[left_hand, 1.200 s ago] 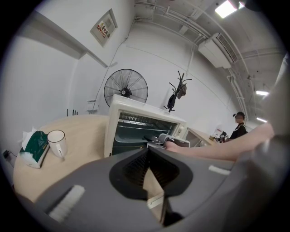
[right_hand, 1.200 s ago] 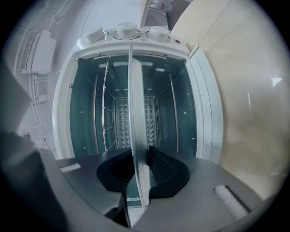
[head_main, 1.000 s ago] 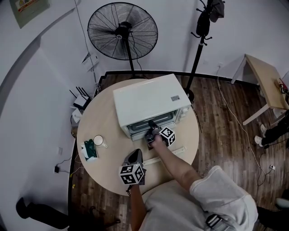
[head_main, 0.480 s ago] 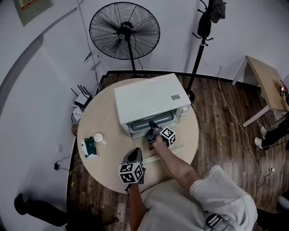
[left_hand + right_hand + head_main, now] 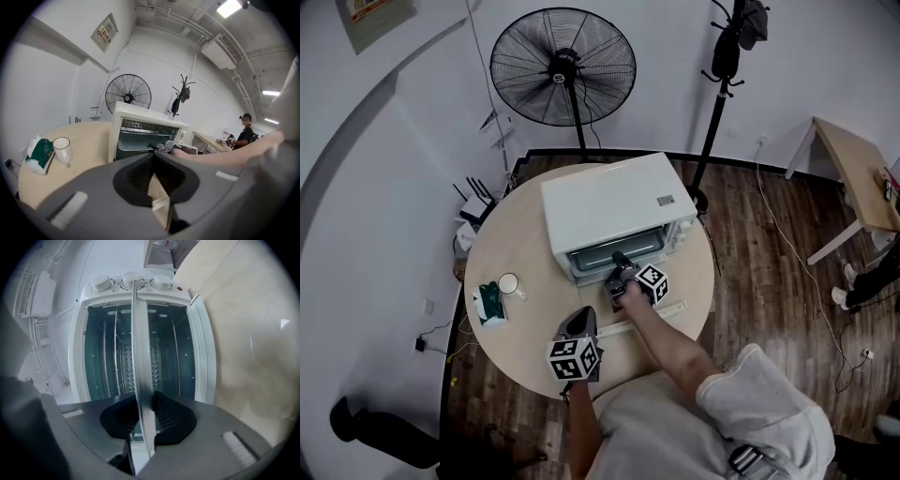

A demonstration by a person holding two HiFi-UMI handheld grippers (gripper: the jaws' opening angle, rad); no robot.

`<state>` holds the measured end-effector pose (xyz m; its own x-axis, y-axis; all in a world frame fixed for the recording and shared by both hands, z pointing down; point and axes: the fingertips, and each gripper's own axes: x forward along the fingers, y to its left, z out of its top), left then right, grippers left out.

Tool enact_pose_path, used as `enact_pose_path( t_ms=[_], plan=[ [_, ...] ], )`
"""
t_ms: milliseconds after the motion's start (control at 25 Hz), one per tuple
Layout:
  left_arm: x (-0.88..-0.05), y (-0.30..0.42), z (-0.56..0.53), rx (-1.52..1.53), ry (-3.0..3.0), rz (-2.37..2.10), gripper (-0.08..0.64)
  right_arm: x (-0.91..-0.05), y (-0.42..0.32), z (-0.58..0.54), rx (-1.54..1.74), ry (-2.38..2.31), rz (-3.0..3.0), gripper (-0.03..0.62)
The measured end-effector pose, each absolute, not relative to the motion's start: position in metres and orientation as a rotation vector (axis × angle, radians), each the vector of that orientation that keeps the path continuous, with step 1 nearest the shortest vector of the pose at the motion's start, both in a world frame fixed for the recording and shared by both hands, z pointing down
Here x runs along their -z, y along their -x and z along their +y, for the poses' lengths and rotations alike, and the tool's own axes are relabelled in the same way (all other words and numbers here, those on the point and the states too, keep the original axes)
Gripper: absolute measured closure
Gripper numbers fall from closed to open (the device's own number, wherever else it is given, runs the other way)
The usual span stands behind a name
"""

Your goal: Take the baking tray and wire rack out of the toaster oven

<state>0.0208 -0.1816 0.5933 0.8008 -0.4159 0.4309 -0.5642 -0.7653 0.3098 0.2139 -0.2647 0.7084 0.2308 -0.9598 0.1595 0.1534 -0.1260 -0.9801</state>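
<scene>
Currently right gripper (image 5: 620, 260), arm stretched to toaster oven (image 5: 614, 211) mouth, clamps baking tray (image 5: 140, 357) edge; left gripper (image 5: 580, 319) closed, empty, held low over worktop (image 5: 517, 246)

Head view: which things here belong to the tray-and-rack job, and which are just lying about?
Belongs to the job:
- toaster oven
- baking tray, held at its edge by the right gripper
- wire rack, inside the oven

Just lying about:
- mug
- green tissue pack
- fan
- coat stand
- side desk
</scene>
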Motion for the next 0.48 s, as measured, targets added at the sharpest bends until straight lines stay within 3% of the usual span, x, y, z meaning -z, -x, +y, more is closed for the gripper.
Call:
enact_pose_path(
  t_ms=[480],
  plan=[
    [-0.598, -0.011, -0.168, -0.495, -2.552, -0.733, 0.503, -0.708, -0.205, -0.248, 1.189, 1.315, 0.883, 0.526]
  ],
)
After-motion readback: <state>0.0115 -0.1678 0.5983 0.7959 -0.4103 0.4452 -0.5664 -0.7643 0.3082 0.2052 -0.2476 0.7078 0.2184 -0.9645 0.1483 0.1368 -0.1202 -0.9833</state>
